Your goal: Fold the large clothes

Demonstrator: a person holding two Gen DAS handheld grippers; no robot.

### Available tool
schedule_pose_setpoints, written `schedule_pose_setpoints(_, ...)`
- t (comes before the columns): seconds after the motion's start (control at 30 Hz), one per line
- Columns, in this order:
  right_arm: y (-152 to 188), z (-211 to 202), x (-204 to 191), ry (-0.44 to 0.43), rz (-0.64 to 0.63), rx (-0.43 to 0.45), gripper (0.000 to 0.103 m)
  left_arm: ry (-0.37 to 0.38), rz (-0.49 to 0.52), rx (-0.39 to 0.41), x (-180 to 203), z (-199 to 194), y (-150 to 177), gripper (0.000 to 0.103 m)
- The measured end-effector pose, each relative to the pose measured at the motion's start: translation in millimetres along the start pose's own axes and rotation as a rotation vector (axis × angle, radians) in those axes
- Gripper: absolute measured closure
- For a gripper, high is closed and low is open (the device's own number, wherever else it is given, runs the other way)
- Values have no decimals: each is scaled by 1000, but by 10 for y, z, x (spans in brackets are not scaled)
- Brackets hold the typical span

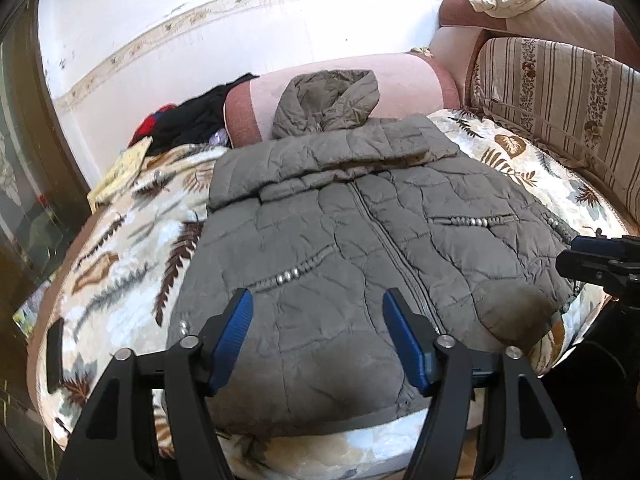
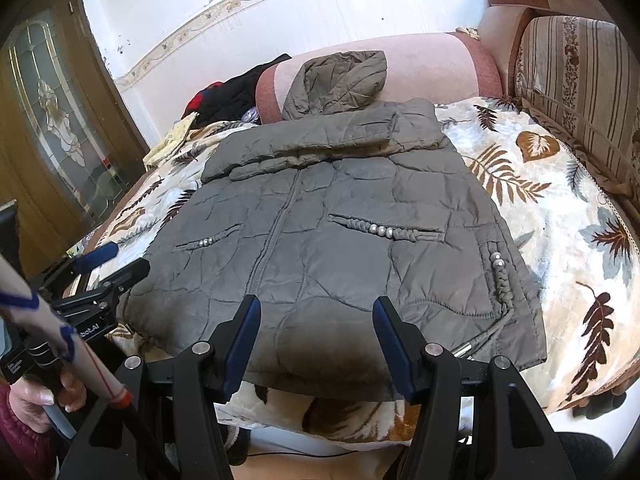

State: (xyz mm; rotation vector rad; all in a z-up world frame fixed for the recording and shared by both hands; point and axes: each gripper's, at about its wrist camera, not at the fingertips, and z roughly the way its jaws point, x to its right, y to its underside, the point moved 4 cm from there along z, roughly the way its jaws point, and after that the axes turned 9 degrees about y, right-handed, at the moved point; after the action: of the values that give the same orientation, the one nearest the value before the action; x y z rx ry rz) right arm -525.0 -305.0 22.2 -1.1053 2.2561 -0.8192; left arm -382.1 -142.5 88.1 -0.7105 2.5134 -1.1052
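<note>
Item 1: jacket (image 1: 360,240), grey, quilted, hooded, lying front-up and zipped on the leaf-print blanket (image 1: 120,248) of a sofa (image 1: 400,80); hood (image 1: 328,100) rests against the armrest, hem nearest the viewer. Both sleeves (image 1: 320,156) are already crossed over the chest, likely so the body forms a neat rectangle for the next fold. Item 2: left tongs (image 1: 318,332), blue pads apart, nothing between them, hovering above the hem on the left half, just left of the zip; also seen from the right wrist at the jacket's left corner (image 2: 108,260). Item 3: right tongs (image 2: 316,340), apart, empty, poised over the hem right of the zip. Placement of the 2 tongs suggests a paired grab of the hem to lift it toward the collar. Item 4: a person's hand (image 2: 44,396) gripping the left handle. Item 5: dark clothes (image 1: 200,116) heaped beyond the left end of the sofa, untouched.
</note>
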Motion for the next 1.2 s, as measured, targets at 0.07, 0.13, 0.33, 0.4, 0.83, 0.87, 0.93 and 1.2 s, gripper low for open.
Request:
schedule_pose_setpoints(0.07, -54, 11, 0, 1, -3, 1, 40, -1, 6, 13, -9, 9, -78, 31)
schedule_pose_setpoints(0.13, -132, 28, -21, 5, -11, 4, 40, -5, 7, 19, -37, 49, -156, 31)
schedule_pose_setpoints(0.33, -424, 122, -22, 18, -22, 26, 39, -19, 4, 32, -171, 257, -489, 31)
schedule_pose_setpoints(0.4, -524, 168, -1, 20, -16, 34, 37, -22, -6, 38, -232, 341, -624, 31)
schedule_pose_setpoints(0.83, -944, 786, 179, 43, 22, -9, 36, -29, -111, 27, -588, 1052, -1266, 31)
schedule_pose_setpoints(0.87, -936, 818, 180, 41, 23, -16, 36, -29, -120, 26, -609, 1110, -1291, 31)
schedule_pose_setpoints(0.93, -915, 905, 155, 35, 23, -39, 36, -31, -136, 22, -660, 1242, -1326, 31)
schedule_pose_setpoints(1.2, -871, 1088, 142, 19, 37, -86, 36, -59, -209, -25, -947, 1622, -1235, 31)
